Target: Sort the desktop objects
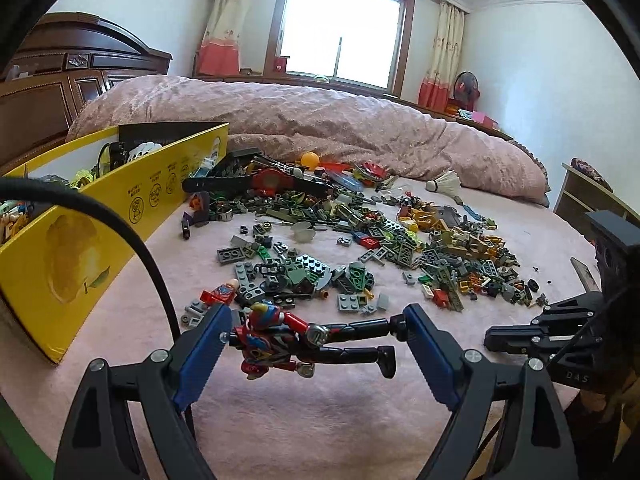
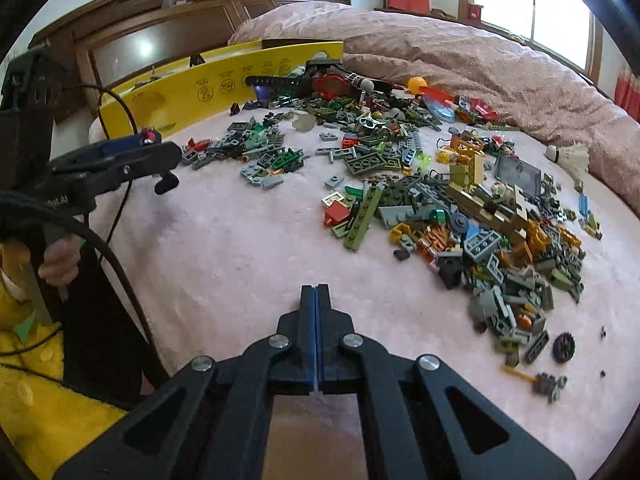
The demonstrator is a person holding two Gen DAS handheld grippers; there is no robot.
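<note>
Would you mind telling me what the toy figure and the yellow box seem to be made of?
The toy figure in the left claw looks like hard glossy plastic: jointed limbs, small highlights. The yellow box appears to be printed cardboard: thin flat walls, matte finish with printed icons.

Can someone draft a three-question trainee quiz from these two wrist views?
1. True or false: the right tool is shut with nothing in it.
2. What does the left tool hold?
A. white feather shuttlecock
B. red and black jointed toy figure
C. orange ball
3. Fill in: the long yellow cardboard box lies to the ___ of the brick pile in the left wrist view.

Key: 1 true; 2 B; 3 left.
</note>
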